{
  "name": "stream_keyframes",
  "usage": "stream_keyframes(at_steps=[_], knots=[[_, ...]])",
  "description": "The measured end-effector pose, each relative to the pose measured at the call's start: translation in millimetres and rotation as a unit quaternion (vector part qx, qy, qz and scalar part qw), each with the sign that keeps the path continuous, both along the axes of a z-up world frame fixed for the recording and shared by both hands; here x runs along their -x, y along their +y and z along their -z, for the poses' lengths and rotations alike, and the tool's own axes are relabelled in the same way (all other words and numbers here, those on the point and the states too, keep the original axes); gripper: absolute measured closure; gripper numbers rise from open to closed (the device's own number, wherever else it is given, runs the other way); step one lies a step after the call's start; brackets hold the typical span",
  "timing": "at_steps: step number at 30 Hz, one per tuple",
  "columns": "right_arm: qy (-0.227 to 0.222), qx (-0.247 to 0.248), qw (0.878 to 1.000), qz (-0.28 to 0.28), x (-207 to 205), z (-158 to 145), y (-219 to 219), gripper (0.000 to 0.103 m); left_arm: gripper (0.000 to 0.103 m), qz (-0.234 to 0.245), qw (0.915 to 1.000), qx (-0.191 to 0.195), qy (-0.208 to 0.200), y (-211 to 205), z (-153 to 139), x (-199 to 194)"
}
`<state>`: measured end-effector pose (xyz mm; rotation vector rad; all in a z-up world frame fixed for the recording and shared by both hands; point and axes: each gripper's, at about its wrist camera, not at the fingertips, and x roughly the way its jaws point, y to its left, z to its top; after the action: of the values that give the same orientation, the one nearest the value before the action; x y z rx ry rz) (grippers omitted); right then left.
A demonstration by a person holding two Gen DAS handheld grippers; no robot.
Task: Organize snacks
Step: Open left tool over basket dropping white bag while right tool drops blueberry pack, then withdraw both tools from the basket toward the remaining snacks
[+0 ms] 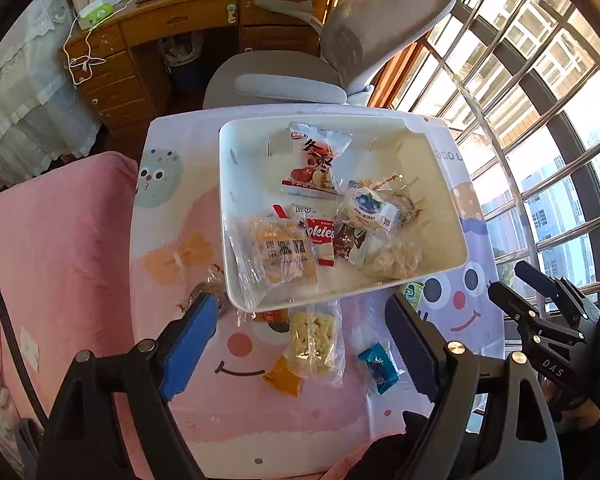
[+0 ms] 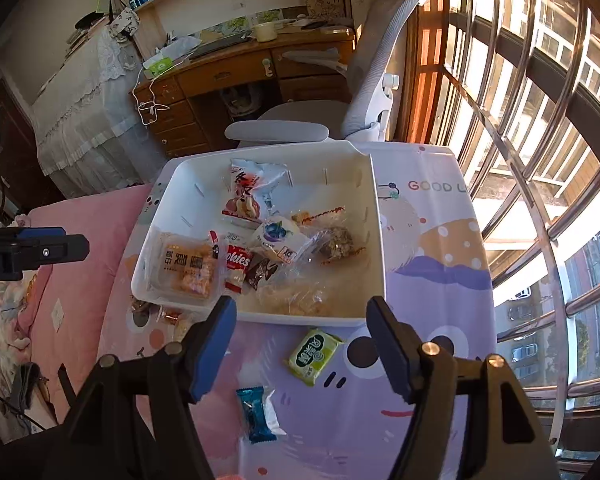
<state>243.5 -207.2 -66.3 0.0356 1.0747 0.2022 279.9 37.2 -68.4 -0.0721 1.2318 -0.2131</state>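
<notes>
A white bin (image 1: pixel 440 184) on the cartoon tablecloth (image 1: pixel 172 220) holds several snack packs, among them an orange cracker pack (image 1: pixel 280 252) and a cookies pack (image 1: pixel 320 236). My left gripper (image 1: pixel 300 304) hangs open above the bin's near edge, nothing between its fingers. Below it lie a rice bar (image 1: pixel 314 340), an orange packet (image 1: pixel 284 378) and a blue candy (image 1: pixel 378 366). A brown wrapped snack (image 1: pixel 208 284) sits by the left finger. My right gripper (image 2: pixel 300 306) is open and empty above the bin (image 2: pixel 352 168) front. Under it lie a green packet (image 2: pixel 315 356) and the blue candy (image 2: pixel 256 408).
A grey office chair (image 1: pixel 360 40) stands just behind the table, with a wooden desk (image 1: pixel 180 20) beyond it. Window bars (image 1: pixel 540 100) run along the right. A pink blanket (image 1: pixel 52 260) borders the table's left side. The other gripper's body (image 1: pixel 540 300) shows at the right.
</notes>
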Motion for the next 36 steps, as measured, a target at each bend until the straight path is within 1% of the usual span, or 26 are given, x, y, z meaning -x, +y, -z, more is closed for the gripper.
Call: stream_keyframes(at_steps=[4,7,11,16,21,27,31,33,36], knots=[[0.005,-0.002,1.0,-0.013,14,0,-4,0.031,0.018,-0.021,0.9996,0.015,0.006,0,3,25],[0.012,-0.007,1.0,-0.027,24,3,-5,0.029,0.018,-0.033,0.9987,0.037,0.007,0,3,43],[0.027,-0.014,0.999,-0.043,35,11,-4,0.028,0.018,-0.051,0.9979,0.038,0.011,-1,10,63],[0.063,-0.035,0.996,-0.053,46,24,-4,0.028,0.018,-0.077,0.9958,0.044,0.023,6,22,81],[0.1,-0.054,0.992,-0.055,54,38,-3,0.026,0.018,-0.09,0.9943,0.047,0.032,10,38,93],[0.151,-0.072,0.985,-0.034,59,56,3,0.024,0.018,-0.081,0.995,0.055,0.02,12,53,97],[0.186,-0.084,0.979,-0.004,58,72,6,0.023,0.018,-0.063,0.9962,0.058,0.013,13,65,94],[0.204,-0.089,0.975,0.018,57,80,7,0.023,0.018,-0.055,0.9965,0.059,0.021,14,72,89],[0.225,-0.105,0.967,0.052,57,92,6,0.023,0.018,-0.042,0.9952,0.074,0.048,16,87,81]])
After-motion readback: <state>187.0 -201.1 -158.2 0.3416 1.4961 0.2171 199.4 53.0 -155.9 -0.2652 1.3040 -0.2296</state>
